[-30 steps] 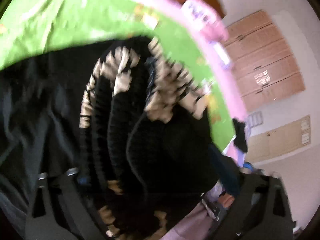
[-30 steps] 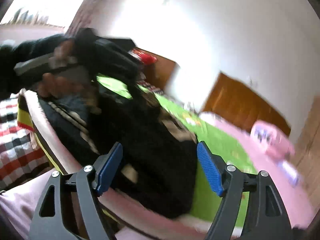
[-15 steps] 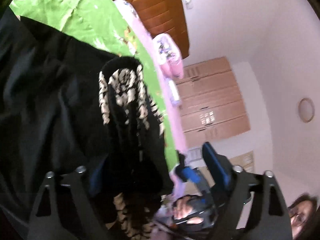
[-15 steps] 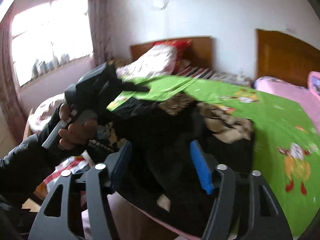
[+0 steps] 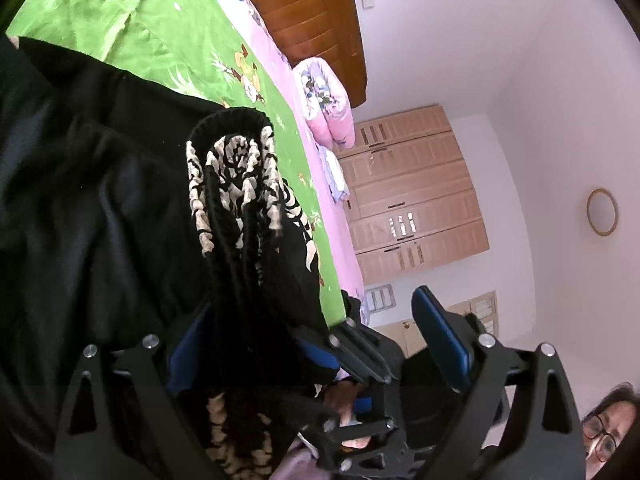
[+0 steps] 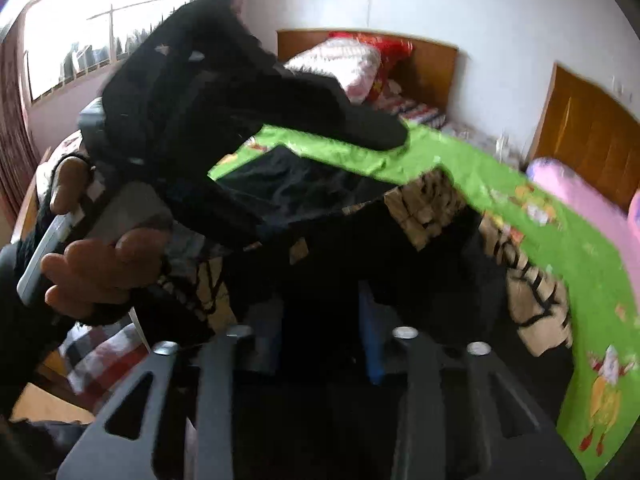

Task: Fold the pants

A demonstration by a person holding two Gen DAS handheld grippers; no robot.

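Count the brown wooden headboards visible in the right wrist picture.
2. One headboard stands behind the red and white pillows, top centre; the other at the right, behind the pink bedding. More may be hidden.

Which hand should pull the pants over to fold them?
Right. The right gripper has just closed on the black pants; the left gripper has just been opening, cloth loose between its pads.

Left tool (image 5: pixel 312 344): matte black printed frame, triangular cut-outs in each finger arm, silver screw heads at the joints, blue pads (image 5: pixel 440 336) on the inner faces. Right tool (image 6: pixel 320 340): same black frame, silver screws, blue pad edge partly visible. Left hand (image 6: pixel 96 256), lower left of frame: black knitted sleeve cuff; grey handle.
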